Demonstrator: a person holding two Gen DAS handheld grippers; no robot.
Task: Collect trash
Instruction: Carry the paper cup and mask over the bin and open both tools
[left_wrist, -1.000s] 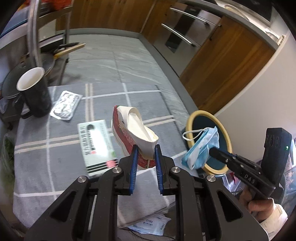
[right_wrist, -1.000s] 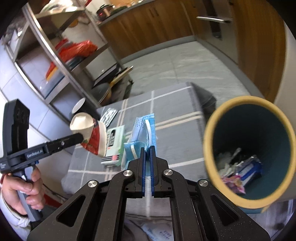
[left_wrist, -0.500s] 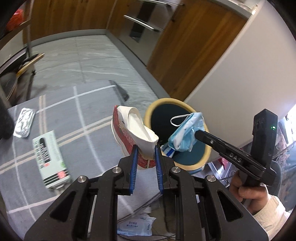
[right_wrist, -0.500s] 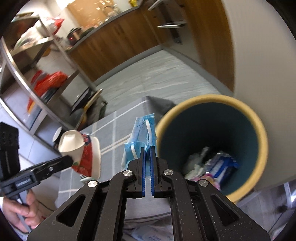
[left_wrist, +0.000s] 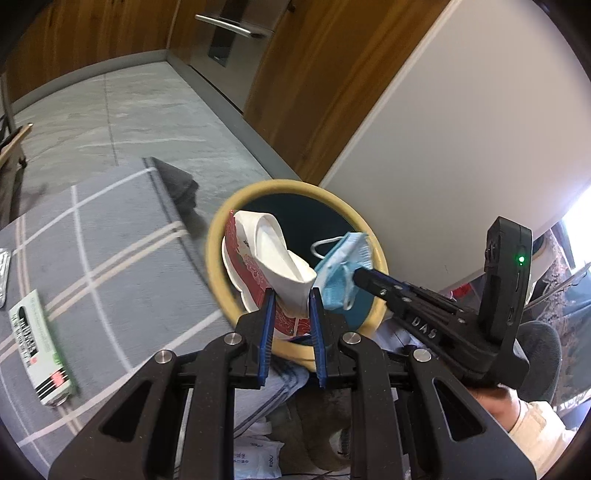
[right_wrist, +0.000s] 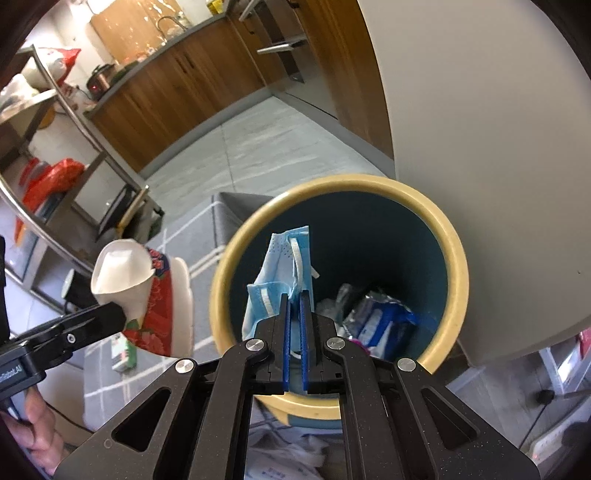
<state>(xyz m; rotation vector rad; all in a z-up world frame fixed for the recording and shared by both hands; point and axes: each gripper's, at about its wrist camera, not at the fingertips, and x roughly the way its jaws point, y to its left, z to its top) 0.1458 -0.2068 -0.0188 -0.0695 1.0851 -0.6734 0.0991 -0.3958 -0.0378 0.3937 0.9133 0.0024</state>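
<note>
Over bin: yellow-rimmed dark teal round trash bin (right_wrist: 448, 236) below both loads.
Left gripper (left_wrist: 291, 306): clamped on crushed red-white paper cup (left_wrist: 269, 258).
Right gripper (right_wrist: 294, 295): pinching blue face mask (right_wrist: 282, 262).
Next: part jaws, drop both.

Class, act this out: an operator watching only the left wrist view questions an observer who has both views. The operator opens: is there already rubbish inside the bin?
Observer: Yes. The right wrist view looks down into the bin; a blue and white packet and clear plastic lie at the bottom.
Operator: Is the mask over the opening?
Observer: Yes. The blue mask, pinched in the right claw, shows inside the rim's outline.
Operator: And my cup?
Observer: The crushed paper cup in the left claw shows left of the rim, apparently not yet over the opening.
</note>
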